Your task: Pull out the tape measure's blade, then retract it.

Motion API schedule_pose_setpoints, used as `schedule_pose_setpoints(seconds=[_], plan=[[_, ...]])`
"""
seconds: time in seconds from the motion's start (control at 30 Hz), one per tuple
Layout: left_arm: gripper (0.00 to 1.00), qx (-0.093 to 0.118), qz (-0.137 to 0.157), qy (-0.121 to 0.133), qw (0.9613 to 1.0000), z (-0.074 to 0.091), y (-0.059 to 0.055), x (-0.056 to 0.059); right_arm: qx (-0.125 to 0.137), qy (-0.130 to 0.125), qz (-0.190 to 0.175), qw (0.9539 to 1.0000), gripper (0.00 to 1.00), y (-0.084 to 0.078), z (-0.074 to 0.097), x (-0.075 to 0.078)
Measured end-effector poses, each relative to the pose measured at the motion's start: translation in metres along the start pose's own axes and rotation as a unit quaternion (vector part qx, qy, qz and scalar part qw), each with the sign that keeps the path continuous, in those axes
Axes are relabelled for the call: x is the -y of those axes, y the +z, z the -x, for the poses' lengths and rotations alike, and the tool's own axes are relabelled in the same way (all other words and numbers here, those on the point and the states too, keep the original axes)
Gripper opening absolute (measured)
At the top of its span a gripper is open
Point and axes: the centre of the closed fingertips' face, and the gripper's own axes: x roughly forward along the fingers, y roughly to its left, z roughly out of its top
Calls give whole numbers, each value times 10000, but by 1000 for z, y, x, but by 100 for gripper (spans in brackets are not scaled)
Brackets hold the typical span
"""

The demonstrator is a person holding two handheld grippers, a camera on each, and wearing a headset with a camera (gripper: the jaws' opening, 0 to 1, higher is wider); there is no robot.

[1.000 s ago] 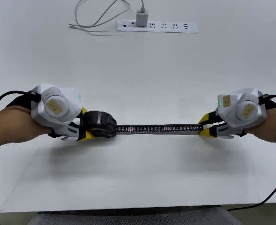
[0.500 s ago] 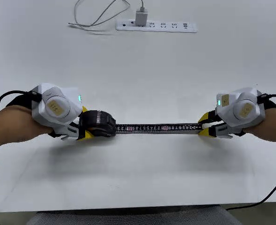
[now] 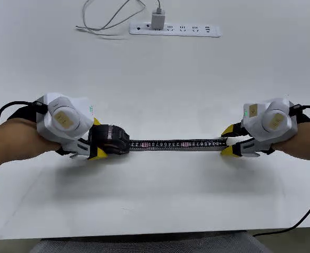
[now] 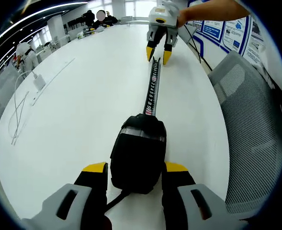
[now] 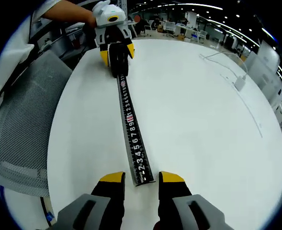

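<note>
Well apart from the case (image 4: 138, 153), clamped on the counter (image 3: 155, 79) by the left hand-held gripper (image 4: 136, 167), the right hand-held gripper (image 5: 142, 178) gapes around the blade (image 3: 178, 143) tip; best let it retract slowly, case steady.

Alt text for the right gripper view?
The tape measure's blade lies extended across a white table, its free end between the right gripper's open jaws. At the far end the left gripper holds the case.
</note>
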Motion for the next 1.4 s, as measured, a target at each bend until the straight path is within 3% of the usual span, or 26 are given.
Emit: schedule_pose_setpoints(seconds=[0.2,0.37,0.53,0.77,1.13,1.3,1.4], plan=[[43,44,50,55,10000,3,1,-2,12,-31,-50,10000,26,0,0,-2],[46,193,327,154,9992,8,4,-3,138,-128,-235,9995,28,2,5,-4],[49,418,704,221,9964,14,8,-2,476,-227,-592,9968,33,8,9,-6],[53,543,1000,391,9927,24,2,3,795,-411,-874,9921,38,14,16,-10],[59,968,1464,751,9816,47,-4,7,988,-791,-1043,9865,51,12,23,-20],[61,1058,1643,830,9772,52,-9,13,1035,-982,-1051,9842,60,13,24,-22],[63,1237,1762,946,9720,56,-10,14,1047,-1024,-1070,9834,62,12,25,-26]])
